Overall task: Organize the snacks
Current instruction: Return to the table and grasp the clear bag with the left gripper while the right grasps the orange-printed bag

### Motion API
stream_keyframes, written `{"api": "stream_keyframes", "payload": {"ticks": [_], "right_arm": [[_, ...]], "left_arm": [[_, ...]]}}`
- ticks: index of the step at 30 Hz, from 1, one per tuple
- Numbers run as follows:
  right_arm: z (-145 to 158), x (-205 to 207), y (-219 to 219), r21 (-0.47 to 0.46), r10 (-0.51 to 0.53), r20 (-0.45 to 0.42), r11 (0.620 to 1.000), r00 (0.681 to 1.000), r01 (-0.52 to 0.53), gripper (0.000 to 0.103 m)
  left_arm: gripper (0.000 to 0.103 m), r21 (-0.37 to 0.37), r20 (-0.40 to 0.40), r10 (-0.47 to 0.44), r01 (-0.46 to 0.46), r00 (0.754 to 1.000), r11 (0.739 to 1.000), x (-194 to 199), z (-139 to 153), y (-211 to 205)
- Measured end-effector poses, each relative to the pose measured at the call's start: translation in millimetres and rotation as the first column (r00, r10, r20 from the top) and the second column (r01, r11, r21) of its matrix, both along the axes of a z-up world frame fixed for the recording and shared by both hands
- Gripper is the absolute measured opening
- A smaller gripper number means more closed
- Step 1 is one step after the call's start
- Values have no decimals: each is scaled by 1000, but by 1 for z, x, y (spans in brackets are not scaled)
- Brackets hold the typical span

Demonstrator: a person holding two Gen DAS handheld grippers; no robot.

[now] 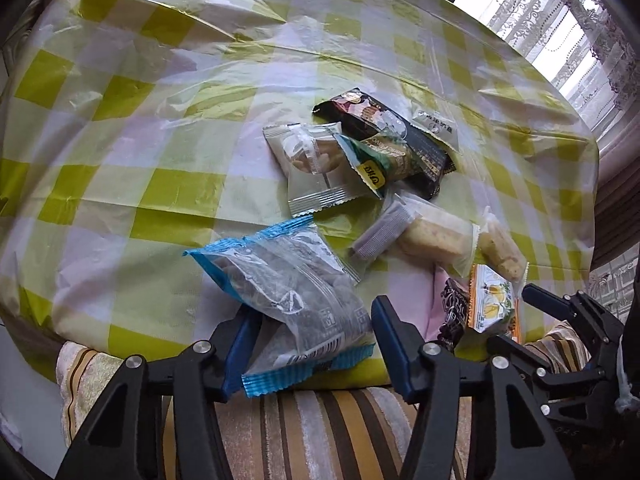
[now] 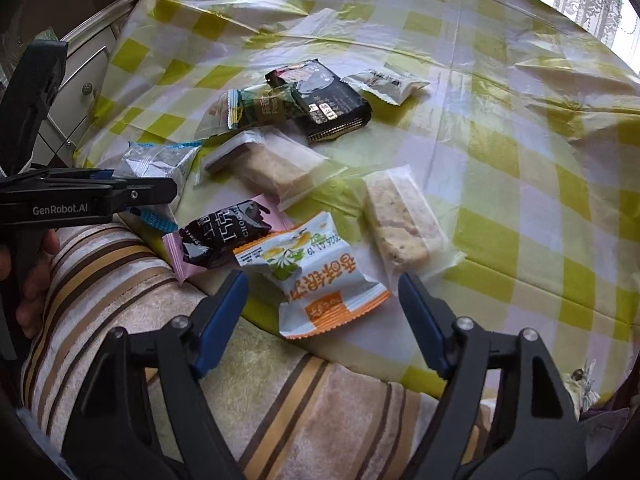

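Bracketing two light, crinkly packets: your left gripper point(image 1: 310, 344) is straddling the blue-edged packet point(image 1: 288, 300), your right gripper point(image 2: 324, 312) the orange-edged packet point(image 2: 316, 280), neither clamped yet. Pinch their puffy middles; film's slippery.

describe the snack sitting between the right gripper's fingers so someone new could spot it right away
Start at the near edge of the round table under its yellow-green checked plastic cloth. There a puffy white packet with an orange crimped end and a lemon picture lies between the open blue-padded fingers of the right gripper. Its pink and dark brown chocolate wrapper neighbour has no orange.
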State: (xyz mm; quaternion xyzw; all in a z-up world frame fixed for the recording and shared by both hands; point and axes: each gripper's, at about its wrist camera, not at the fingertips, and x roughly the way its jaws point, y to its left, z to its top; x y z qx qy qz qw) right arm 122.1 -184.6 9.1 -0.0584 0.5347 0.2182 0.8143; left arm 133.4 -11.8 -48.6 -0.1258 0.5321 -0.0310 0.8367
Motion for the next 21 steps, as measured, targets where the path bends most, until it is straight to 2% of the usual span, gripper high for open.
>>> {"api": "stream_keyframes", "payload": {"ticks": [4, 7, 14, 21], "right_arm": [[-6, 5, 6, 1, 22, -16, 1000, 1000, -22, 75], [-11, 10, 9, 5, 27, -31, 1000, 999, -27, 66], [-10, 13, 13, 12, 32, -15, 999, 999, -31, 53], [-6, 6, 11, 33, 31, 14, 999, 999, -32, 51]], "left_arm": [[56, -19, 13, 0, 0, 1000, 1000, 0, -1, 2], [56, -32, 18, 2, -1, 1000, 999, 1, -2, 3], [56, -44, 33, 8, -7, 999, 999, -2, -2, 5], [52, -41, 54, 22, -20, 998, 999, -6, 0, 6]]}}
